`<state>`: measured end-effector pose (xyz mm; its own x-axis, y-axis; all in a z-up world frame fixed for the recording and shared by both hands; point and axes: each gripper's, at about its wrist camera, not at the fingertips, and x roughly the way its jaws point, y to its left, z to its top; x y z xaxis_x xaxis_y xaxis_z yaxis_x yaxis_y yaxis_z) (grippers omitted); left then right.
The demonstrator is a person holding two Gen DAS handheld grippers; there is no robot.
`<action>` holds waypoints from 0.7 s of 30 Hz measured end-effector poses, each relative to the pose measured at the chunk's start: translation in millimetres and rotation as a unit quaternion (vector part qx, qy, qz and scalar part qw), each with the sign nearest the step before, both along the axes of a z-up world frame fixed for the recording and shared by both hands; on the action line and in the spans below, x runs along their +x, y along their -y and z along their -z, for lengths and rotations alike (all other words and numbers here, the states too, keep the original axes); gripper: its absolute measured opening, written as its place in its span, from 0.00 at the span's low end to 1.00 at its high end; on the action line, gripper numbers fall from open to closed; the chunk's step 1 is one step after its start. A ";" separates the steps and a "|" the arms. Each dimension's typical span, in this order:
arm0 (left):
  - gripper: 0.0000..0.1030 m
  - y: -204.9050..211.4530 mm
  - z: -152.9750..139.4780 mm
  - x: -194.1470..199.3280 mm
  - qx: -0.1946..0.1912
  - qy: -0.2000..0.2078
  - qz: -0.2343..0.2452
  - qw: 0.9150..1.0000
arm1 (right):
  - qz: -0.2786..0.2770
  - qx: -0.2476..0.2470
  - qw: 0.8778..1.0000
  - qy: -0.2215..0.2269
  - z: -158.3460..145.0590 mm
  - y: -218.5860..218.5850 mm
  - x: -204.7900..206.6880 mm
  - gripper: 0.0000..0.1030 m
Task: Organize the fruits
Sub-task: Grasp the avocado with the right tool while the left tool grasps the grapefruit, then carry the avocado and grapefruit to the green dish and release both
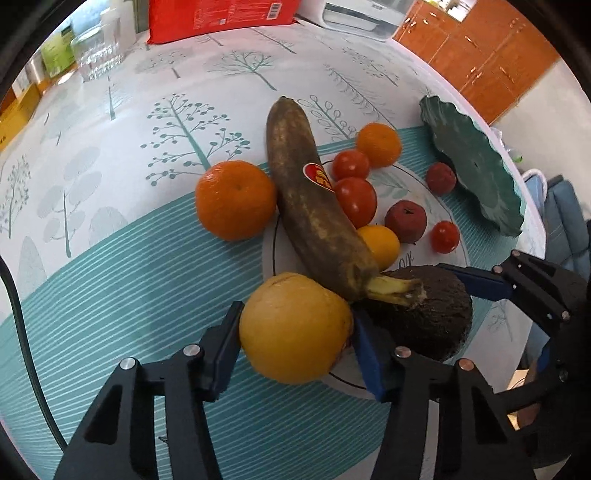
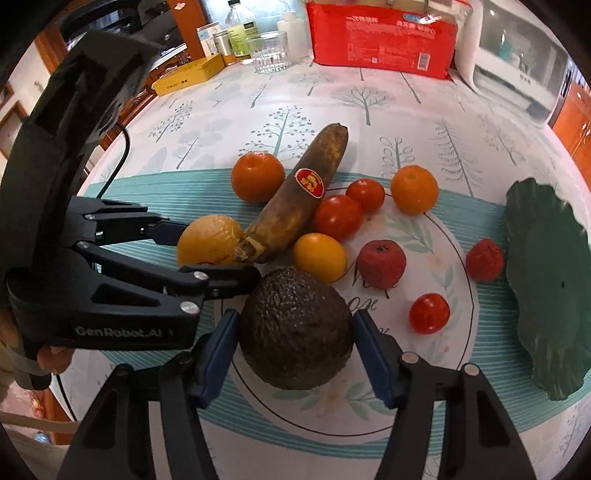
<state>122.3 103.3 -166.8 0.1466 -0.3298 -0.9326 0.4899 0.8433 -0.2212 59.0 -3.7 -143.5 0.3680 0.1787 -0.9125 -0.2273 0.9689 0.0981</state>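
A large yellow-orange citrus fruit (image 1: 295,328) sits between the blue pads of my left gripper (image 1: 297,314), which press on both its sides. The right wrist view shows that left gripper (image 2: 221,251) from the side, clamped around the same citrus fruit (image 2: 208,240). My right gripper (image 2: 295,317) has its pads against a dark, rough avocado (image 2: 295,332) on the white round mat (image 2: 436,369). A brown banana (image 1: 314,206) with a red sticker lies with its stem over the avocado (image 1: 424,317). Mandarins, tomatoes and small red fruits lie around.
A dark green leaf-shaped dish (image 2: 546,288) stands at the right near the table edge. At the back are a red package (image 2: 380,33), a glass tumbler (image 2: 267,51), a yellow box (image 2: 188,75) and bottles. A black cable (image 1: 22,332) runs along the left.
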 end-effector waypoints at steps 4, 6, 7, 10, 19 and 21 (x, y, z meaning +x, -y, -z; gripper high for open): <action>0.52 1.2 -0.4 -1.9 0.004 0.006 -0.004 1.000 | 0.002 -0.003 1.000 0.002 0.2 0.3 -5.2 0.61; 0.51 0.8 -1.1 -5.1 0.009 0.010 -0.008 1.000 | 0.006 0.000 1.000 -0.002 0.2 2.2 -8.3 0.60; 0.51 1.2 -1.4 -7.8 0.012 0.012 -0.008 1.000 | 0.008 0.001 1.000 -0.005 0.2 2.9 -8.9 0.60; 0.51 -0.6 -2.9 -17.4 0.017 0.023 -0.015 0.999 | 0.017 0.006 1.000 -0.015 -0.4 7.5 -13.8 0.60; 0.51 -1.0 -26.8 -63.2 -0.017 0.067 -0.018 0.997 | 0.038 0.008 0.998 -0.042 -7.4 26.3 -44.4 0.60; 0.51 4.0 -34.8 -70.6 -0.030 0.060 -0.014 0.998 | 0.039 0.005 0.998 -0.040 -12.3 30.1 -50.3 0.60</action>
